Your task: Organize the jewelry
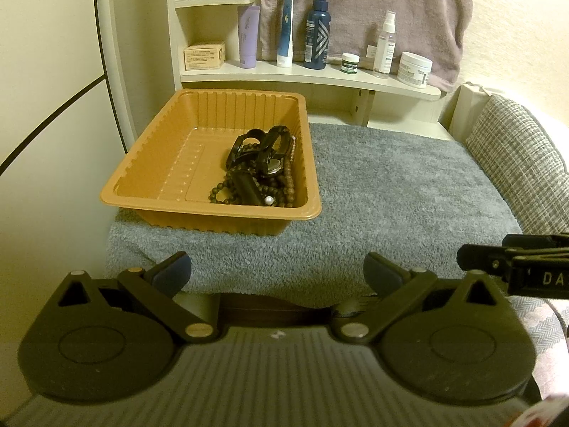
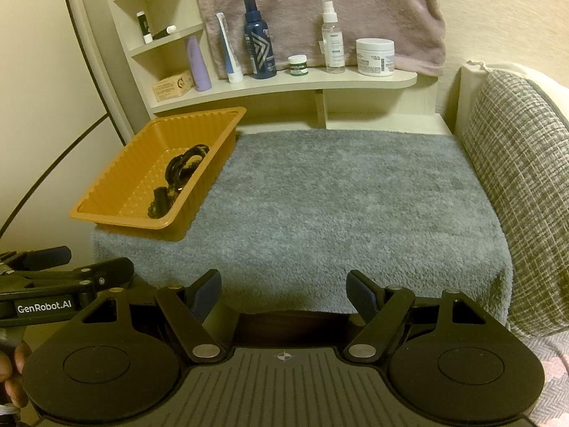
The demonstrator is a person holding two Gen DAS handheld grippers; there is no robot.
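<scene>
An orange plastic tray (image 1: 156, 163) sits on a grey towel (image 1: 391, 192) at the left. In its right half lies a pile of jewelry (image 1: 261, 169): dark bead strands, black bracelets, a watch and a white pearl. My left gripper (image 1: 277, 272) is open and empty, hovering at the towel's near edge, well short of the tray. My right gripper (image 2: 284, 290) is open and empty at the towel's near edge, right of the tray (image 2: 117, 181), where the jewelry (image 2: 179, 179) also shows. Each gripper shows at the edge of the other's view.
A cream shelf unit (image 1: 320, 78) behind the towel holds bottles, tubes, jars and a small box. A mauve towel (image 1: 373, 7) hangs above it. A checked cushion (image 2: 522, 185) borders the right side. A wall stands at the left.
</scene>
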